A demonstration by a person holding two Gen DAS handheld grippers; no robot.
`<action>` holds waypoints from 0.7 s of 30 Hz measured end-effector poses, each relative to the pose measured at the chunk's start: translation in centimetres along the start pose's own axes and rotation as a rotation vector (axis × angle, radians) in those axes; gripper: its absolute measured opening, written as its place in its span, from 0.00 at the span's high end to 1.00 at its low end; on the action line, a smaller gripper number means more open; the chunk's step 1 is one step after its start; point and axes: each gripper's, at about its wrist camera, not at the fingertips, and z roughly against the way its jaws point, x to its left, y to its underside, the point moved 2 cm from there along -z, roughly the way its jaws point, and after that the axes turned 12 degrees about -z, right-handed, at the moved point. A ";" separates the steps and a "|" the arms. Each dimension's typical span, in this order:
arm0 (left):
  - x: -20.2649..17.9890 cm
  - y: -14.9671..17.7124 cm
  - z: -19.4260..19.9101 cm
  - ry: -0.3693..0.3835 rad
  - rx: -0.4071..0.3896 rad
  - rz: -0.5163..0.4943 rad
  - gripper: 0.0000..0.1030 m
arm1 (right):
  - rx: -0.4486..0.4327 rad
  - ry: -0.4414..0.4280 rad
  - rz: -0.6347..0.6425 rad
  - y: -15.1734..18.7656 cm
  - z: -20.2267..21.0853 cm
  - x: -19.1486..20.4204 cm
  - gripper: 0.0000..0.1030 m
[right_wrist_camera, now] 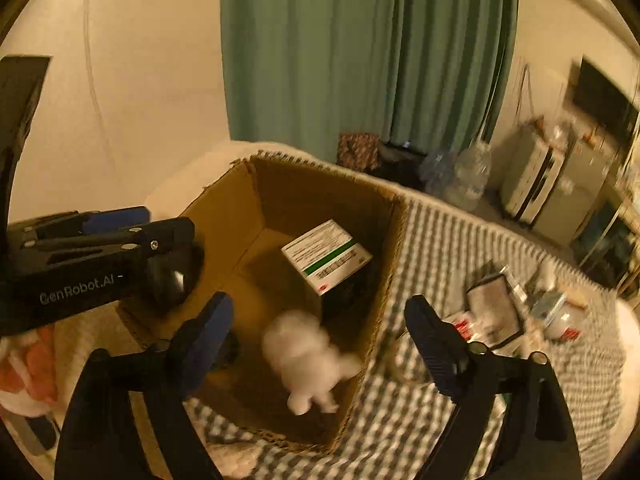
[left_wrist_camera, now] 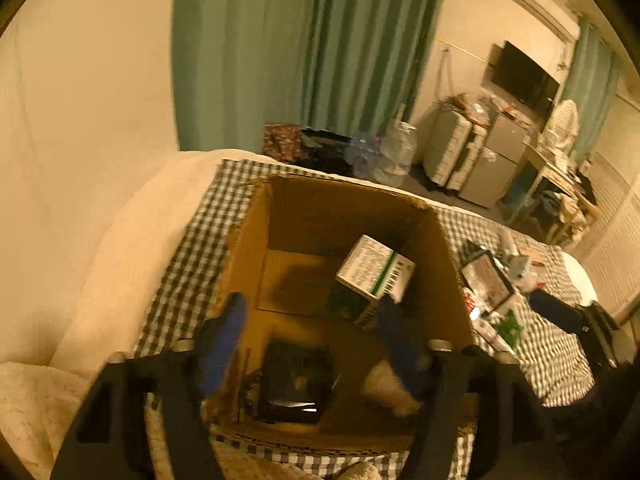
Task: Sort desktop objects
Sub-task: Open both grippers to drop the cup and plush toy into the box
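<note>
An open cardboard box [left_wrist_camera: 248,240] stands on a checked cloth; it also shows in the right wrist view [right_wrist_camera: 224,204]. Inside lie a white carton with a green stripe [left_wrist_camera: 374,270] [right_wrist_camera: 326,258], a black item [left_wrist_camera: 296,382] and a white fluffy toy [left_wrist_camera: 390,390] [right_wrist_camera: 308,360], which is blurred. My left gripper [left_wrist_camera: 316,312] is open and empty over the box. My right gripper [right_wrist_camera: 318,316] is open and empty above the toy. The left gripper's body [right_wrist_camera: 92,264] shows at the left of the right wrist view.
Loose desktop items, including a framed card [left_wrist_camera: 488,280] [right_wrist_camera: 494,308] and small packets, lie on the checked cloth [left_wrist_camera: 560,344] right of the box. Plastic bottles [left_wrist_camera: 394,152], a fridge and a TV stand behind. A cream wall lies to the left.
</note>
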 end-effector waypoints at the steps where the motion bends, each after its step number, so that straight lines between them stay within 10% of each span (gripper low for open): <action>1: 0.1 0.0 0.0 -0.003 -0.002 0.004 0.24 | -0.015 0.009 0.014 0.1 0.2 0.0 0.14; 21: -10.5 0.8 4.4 0.057 -0.038 -0.141 0.07 | -0.119 0.227 -0.278 2.5 9.7 -18.6 0.14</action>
